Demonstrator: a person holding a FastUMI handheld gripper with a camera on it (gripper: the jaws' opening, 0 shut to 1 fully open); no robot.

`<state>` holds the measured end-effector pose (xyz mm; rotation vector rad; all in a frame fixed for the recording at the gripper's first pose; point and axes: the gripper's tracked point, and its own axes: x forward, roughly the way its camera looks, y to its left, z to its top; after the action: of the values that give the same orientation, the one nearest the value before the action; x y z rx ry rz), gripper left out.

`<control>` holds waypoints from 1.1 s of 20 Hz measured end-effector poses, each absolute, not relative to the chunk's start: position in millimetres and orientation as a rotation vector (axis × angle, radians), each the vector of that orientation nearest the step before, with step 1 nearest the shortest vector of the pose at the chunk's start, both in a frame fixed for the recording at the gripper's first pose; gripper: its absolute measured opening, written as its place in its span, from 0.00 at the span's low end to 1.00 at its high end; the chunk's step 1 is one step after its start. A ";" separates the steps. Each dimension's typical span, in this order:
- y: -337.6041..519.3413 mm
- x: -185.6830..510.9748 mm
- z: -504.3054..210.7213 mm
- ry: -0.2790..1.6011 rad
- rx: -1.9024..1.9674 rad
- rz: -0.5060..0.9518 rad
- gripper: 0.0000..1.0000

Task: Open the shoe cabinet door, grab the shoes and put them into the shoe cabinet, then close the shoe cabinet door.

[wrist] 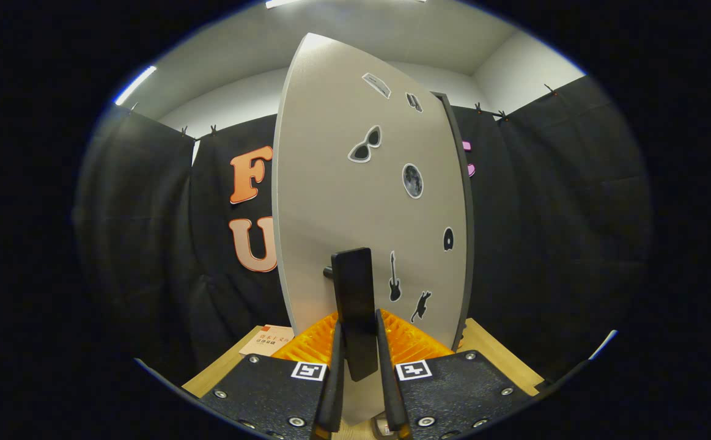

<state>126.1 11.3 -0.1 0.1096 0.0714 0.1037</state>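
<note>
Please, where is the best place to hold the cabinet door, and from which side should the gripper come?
Grip the black handle standing off the grey door. It is a narrow upright bar, so come straight at the door's face with one finger on each side. The gripper appears shut on it this way.

The cabinet door (355, 201) is blocking my view of the cabinet body and of anything behind it. The black handle (355, 305) is sitting between my gripper (360, 360) fingers; its lower end is dropping out of sight between them, and I cannot confirm pad contact, though both fingers appear to be pressing on it. The door's stickers (413, 180) are reading too small for detail. My fingers are covering most of the wooden tabletop (489, 354). The door is partly covering a booklet (266, 341).
</note>
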 end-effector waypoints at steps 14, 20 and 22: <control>-63.0 103.5 -3.3 0.094 0.168 -0.052 0.27; -72.9 106.6 -3.4 0.087 0.216 -0.042 0.27; -76.3 108.1 -3.2 0.079 0.252 -0.030 0.27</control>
<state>108.1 -76.3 -3.2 0.2525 0.0791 -0.0296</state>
